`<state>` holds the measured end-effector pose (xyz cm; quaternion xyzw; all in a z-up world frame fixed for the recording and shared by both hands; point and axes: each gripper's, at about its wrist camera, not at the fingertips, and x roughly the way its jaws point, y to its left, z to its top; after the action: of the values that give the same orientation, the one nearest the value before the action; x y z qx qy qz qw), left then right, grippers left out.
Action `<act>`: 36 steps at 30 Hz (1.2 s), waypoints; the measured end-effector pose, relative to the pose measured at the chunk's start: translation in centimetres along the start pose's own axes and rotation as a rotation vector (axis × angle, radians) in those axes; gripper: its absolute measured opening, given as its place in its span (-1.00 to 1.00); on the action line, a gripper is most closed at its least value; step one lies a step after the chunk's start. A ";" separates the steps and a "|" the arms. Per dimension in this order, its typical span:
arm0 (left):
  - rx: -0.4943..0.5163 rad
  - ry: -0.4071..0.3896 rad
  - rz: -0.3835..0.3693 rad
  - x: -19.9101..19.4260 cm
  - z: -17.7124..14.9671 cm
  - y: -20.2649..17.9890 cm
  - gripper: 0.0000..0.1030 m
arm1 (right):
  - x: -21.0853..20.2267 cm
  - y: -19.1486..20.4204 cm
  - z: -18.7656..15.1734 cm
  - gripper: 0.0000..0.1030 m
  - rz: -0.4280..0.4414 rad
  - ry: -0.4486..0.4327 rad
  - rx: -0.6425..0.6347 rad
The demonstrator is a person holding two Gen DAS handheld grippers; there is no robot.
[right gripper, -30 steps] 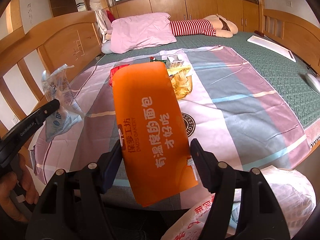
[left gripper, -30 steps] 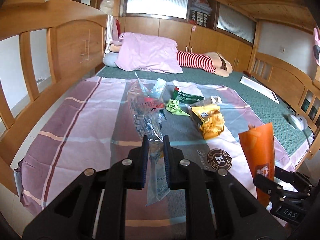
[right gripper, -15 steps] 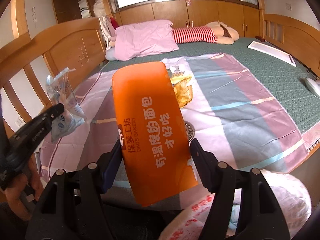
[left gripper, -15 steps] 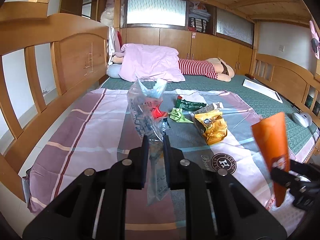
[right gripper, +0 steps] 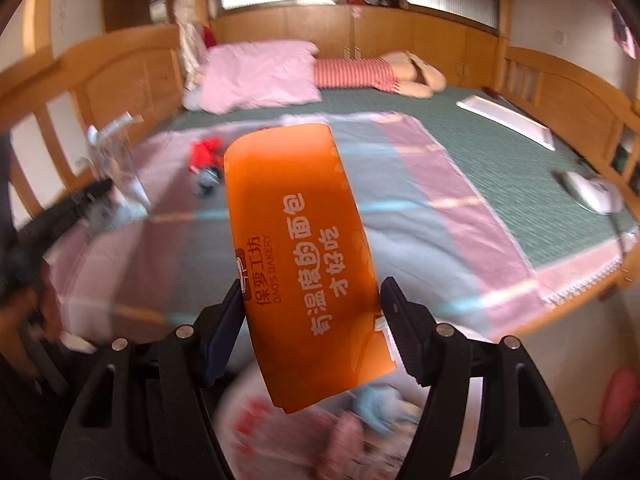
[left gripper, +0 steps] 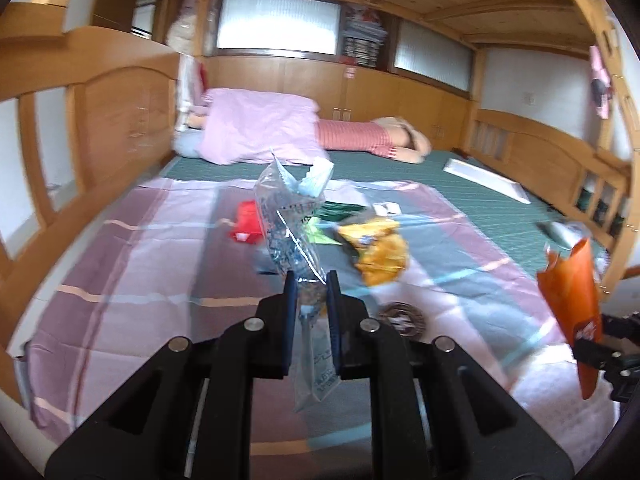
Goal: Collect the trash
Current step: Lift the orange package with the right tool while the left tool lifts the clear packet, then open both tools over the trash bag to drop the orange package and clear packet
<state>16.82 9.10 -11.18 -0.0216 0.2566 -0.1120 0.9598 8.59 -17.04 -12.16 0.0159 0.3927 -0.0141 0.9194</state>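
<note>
The right gripper (right gripper: 310, 312) clamps an orange bag (right gripper: 300, 256) reading "DAO'S BAKERY" – now above a white sack (right gripper: 288, 436); the left gripper (left gripper: 311, 296) pinches a clear wrapper (left gripper: 290, 224), lifted higher over the bed (left gripper: 120, 280)

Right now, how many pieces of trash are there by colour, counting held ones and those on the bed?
Clear wrapper, in the left gripper: 1
Orange bakery bag, in the right gripper: 1
Red wrapper: 1
Green wrappers: 2
Yellow bag: 1
Total: 6
</note>
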 end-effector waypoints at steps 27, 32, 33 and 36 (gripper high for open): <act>0.193 0.423 -0.907 -0.9 -7.1 -15.5 0.74 | -5.5 -11.2 0.9 0.67 -0.124 -0.223 0.383; 0.089 0.341 -0.686 1.4 -1.3 -10.2 0.76 | -2.1 -9.3 4.9 0.74 -0.056 -0.179 0.359; 0.036 0.340 -0.592 2.4 0.2 -8.2 0.77 | -1.1 -8.6 5.9 0.74 -0.041 -0.171 0.344; -0.153 0.338 -0.363 5.3 3.4 -1.7 0.80 | 3.3 -5.4 9.5 0.76 0.030 -0.132 0.291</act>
<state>22.64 6.15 -10.61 -0.1206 0.4131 -0.2648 0.8630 17.45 -22.89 -8.08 0.1539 0.3249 -0.0579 0.9314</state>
